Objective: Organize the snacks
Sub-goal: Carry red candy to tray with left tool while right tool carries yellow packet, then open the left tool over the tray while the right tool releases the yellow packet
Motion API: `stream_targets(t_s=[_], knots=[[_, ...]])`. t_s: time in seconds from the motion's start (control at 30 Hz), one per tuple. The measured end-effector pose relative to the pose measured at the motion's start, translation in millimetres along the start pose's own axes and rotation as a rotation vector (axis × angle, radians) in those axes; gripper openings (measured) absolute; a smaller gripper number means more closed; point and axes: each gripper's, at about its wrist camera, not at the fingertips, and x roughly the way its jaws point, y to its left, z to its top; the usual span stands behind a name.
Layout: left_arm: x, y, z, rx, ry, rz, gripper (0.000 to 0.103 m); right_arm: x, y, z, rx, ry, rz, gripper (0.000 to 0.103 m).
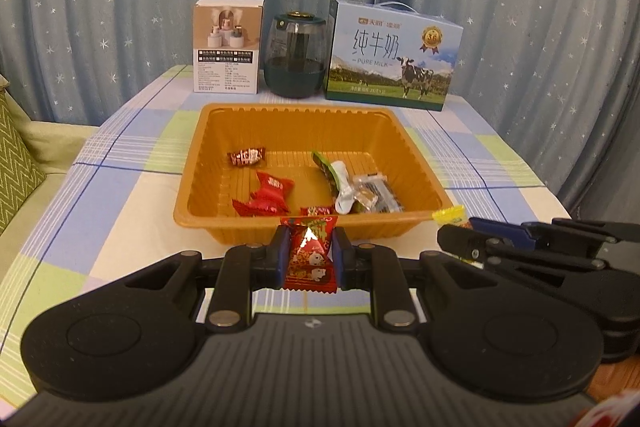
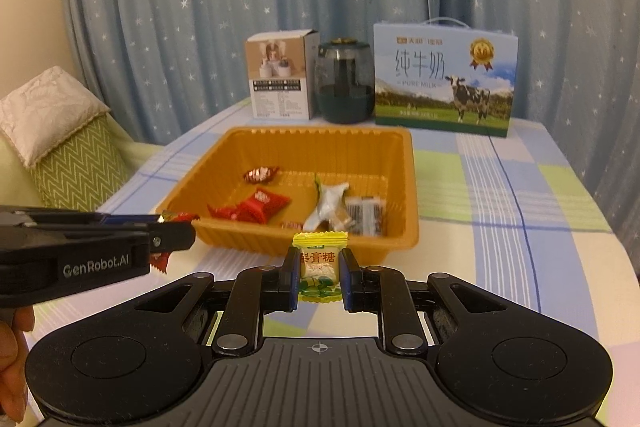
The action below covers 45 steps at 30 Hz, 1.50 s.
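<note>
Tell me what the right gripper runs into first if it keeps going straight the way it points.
Most likely the near wall of the orange tray, directly ahead of the right gripper, whose jaws are shut on a yellow candy. Depth is unclear, so it may clear the rim and land among the snacks.

Beyond the fingertips, at the far edge of the table, the blue cardboard milk carton with a cow picture (image 1: 394, 57) carries large characters "纯牛奶", the line "PURE MILK" beneath them, and a gold rosette medal reading "3.6". Between the right gripper's fingers, the yellow-and-white wrapped candy (image 2: 320, 267) shows "梨膏糖". To the left of those fingers, the black side of the left gripper (image 2: 173, 234) bears white lettering "GenRobot.AI". The white carton's small print is unreadable.
</note>
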Motion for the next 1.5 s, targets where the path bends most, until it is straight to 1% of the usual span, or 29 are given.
stream_targets(t_s=[0.43, 0.8, 0.93, 1.2, 1.5], knots=[[10.8, 12.5, 20.3, -0.018, -0.017, 0.009, 0.019, 20.9, -1.0, 31.7, -0.009, -0.047, 0.003, 0.020], [31.8, 21.8, 45.2, -0.027, -0.032, 0.019, 0.019, 42.6, -8.8, 52.8, 0.006, -0.074, -0.008, 0.020], [44.3, 24.4, 52.6, -0.031, -0.026, 0.022, 0.019, 55.5, -10.9, 59.0, 0.013, -0.066, -0.010, 0.020], [68.7, 33.9, 62.5, -0.052, -0.002, 0.032, 0.019, 82.7, -16.9, 65.1, 0.034, -0.021, -0.028, 0.020], [84.9, 46.6, 70.2, -0.092, 0.010, 0.035, 0.019, 108.0, -19.2, 66.1, 0.038, 0.018, -0.024, 0.020]])
